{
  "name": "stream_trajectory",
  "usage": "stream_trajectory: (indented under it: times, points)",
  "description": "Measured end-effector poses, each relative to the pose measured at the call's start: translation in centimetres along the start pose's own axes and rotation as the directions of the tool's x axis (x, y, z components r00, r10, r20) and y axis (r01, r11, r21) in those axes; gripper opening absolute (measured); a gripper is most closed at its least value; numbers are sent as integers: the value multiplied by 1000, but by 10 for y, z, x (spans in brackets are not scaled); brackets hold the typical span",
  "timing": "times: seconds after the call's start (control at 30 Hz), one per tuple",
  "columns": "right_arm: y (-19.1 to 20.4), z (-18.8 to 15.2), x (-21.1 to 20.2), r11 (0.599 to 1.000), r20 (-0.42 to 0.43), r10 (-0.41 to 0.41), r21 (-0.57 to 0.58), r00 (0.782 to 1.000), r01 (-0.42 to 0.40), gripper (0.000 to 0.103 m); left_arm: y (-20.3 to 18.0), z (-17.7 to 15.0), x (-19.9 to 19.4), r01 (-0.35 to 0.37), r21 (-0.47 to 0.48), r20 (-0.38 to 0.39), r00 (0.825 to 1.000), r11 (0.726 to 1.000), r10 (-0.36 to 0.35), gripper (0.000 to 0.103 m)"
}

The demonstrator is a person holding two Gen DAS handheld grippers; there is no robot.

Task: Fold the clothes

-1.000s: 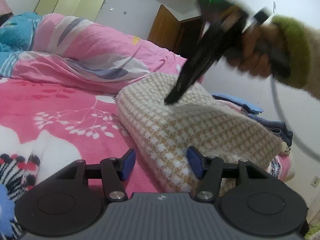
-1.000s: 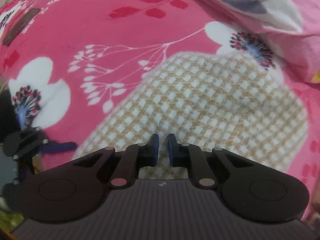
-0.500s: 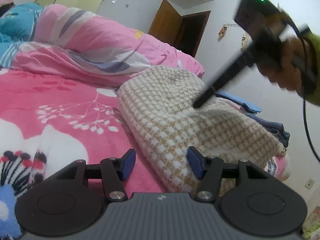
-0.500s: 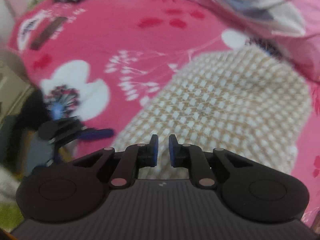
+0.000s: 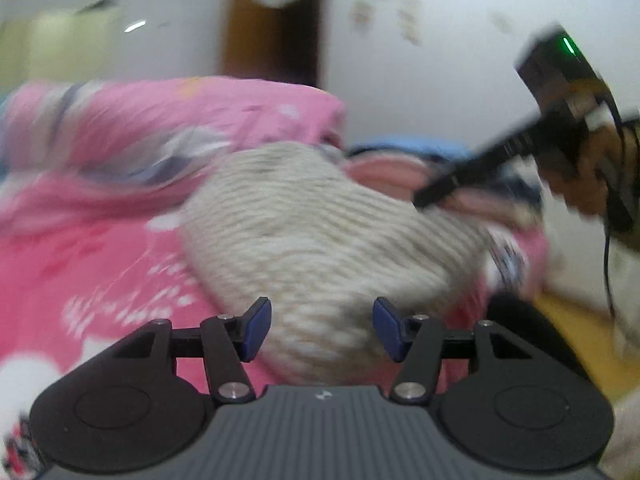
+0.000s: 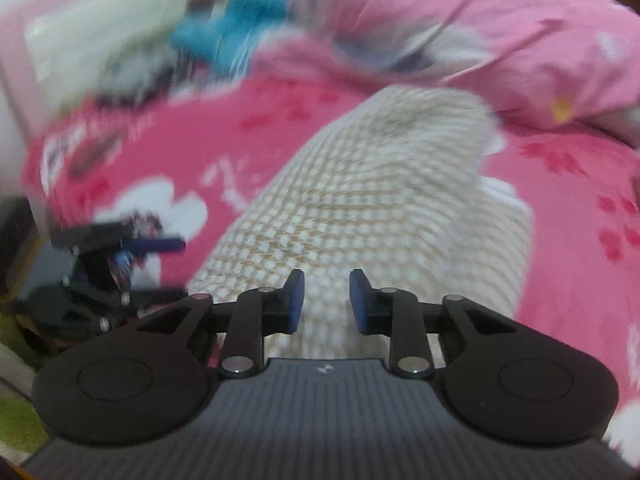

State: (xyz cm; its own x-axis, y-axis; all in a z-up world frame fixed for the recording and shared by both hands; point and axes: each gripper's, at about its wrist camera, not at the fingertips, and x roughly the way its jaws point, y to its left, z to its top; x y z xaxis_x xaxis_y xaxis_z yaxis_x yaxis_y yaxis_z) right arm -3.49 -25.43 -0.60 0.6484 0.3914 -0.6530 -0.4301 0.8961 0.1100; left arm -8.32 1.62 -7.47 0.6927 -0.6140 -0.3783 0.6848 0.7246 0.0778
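Right, both views are smeared with motion blur, but the folded checked sweater [image 5: 320,232] is plain enough — a cream-and-tan bundle lying on the pink floral bed sheet [image 5: 80,264], with the rumpled pink quilt [image 5: 168,120] heaped behind it. The left gripper [image 5: 322,328] sits low at the sweater's near end, its blue-padded fingers [image 5: 256,328] held apart at a middling spread, the knit showing in the gap but neither pad pressing on it. Over on the right, the right gripper [image 6: 326,302] looks down along the bundle from the other side — its jaws have just been opening, and they now stand parted by a modest gap with nothing pinched between them, the sweater [image 6: 380,200] only lying beyond. From the left view that right gripper [image 5: 432,196] hangs above the sweater's far edge, gripped in a hand [image 5: 580,184].
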Motion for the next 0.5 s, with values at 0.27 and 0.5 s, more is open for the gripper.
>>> stream_trajectory:
  times: [0.27, 0.5]
  points:
    - [-15, -71, -35, 983, 252, -22, 181, 968, -25, 27, -45, 0, 32, -177, 328, -106, 969, 928, 222, 36]
    - [-14, -87, 15, 991, 195, -45, 135, 980, 19, 15, -45, 4, 36, -150, 383, -206, 948, 911, 243, 35]
